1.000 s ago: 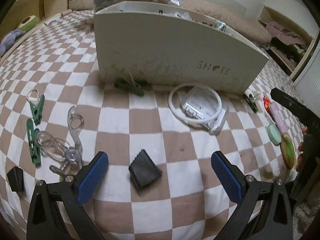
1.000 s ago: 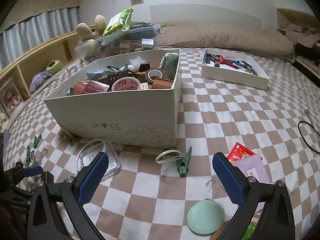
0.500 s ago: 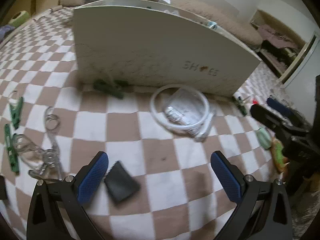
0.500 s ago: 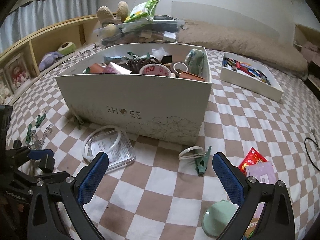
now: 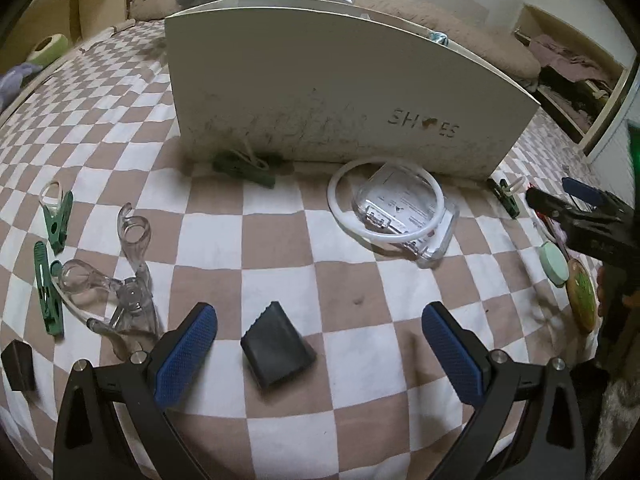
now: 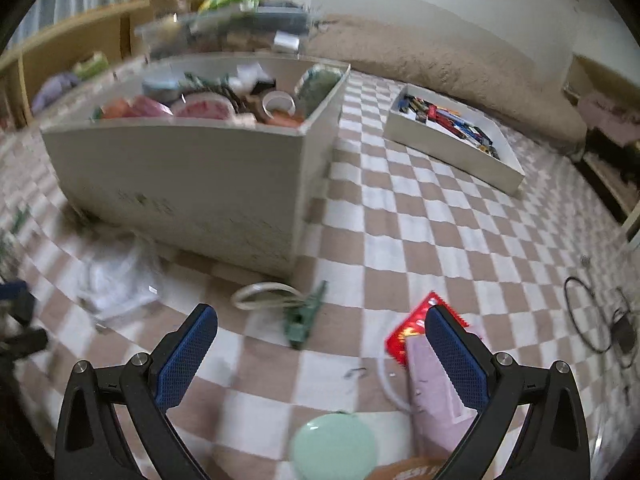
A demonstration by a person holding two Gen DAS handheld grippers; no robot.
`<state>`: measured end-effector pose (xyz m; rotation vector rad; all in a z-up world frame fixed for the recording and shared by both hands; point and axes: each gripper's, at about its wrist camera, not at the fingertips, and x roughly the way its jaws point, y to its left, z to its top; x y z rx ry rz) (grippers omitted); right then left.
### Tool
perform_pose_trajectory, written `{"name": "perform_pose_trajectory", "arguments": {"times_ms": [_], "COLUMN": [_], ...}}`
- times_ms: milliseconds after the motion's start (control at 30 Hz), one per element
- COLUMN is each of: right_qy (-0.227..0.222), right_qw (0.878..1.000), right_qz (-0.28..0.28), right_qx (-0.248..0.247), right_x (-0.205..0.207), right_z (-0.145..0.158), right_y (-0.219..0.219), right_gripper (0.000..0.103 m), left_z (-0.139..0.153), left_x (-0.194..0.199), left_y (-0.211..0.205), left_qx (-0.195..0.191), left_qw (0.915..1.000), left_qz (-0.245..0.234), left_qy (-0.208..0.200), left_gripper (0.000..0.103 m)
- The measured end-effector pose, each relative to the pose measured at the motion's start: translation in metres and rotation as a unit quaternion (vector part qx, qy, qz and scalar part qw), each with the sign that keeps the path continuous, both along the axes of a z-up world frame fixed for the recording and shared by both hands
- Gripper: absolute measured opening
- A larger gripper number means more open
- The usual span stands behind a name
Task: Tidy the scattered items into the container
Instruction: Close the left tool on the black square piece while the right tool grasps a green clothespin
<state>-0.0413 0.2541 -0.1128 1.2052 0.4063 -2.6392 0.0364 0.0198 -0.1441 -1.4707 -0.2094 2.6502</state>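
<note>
Two spread jaws of the left gripper (image 5: 320, 350) bracket the small black block (image 5: 277, 350) on the checkered cover, near the shoe box (image 5: 340, 92); I'd drop straight down, centre it, then pinch. It sits low and level. The right gripper (image 6: 322, 354), also open and empty, hovers above the green clip (image 6: 304, 316).

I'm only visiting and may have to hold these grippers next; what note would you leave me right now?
Left gripper: open, empty, the small black block between its fingers.
Right gripper: open, empty, above the mint round disc.
Shoe box already holds many items.
Left on the checkered cover: green clips, clear clips, white ring on a clear packet, red packet, pink pack.
</note>
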Motion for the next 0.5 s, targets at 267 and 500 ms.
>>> {"name": "perform_pose_trajectory", "arguments": {"times_ms": [267, 500], "right_qy": [-0.024, -0.041], "right_qw": [0.999, 0.997], "right_qz": [0.026, 0.045], "right_qx": [-0.013, -0.048], "right_x": [-0.008, -0.012], "right_z": [-0.01, -0.012], "right_y": [-0.002, 0.001], "right_gripper": [0.103, 0.083], "left_z": [-0.003, -0.008], "left_x": [0.006, 0.013], "left_y": [-0.004, -0.004], "left_qx": [0.027, 0.048], "left_qw": [0.9996, 0.9987], "left_qz": [0.008, 0.016], "left_qy": [0.002, 0.007], "left_gripper": [0.103, 0.103]}}
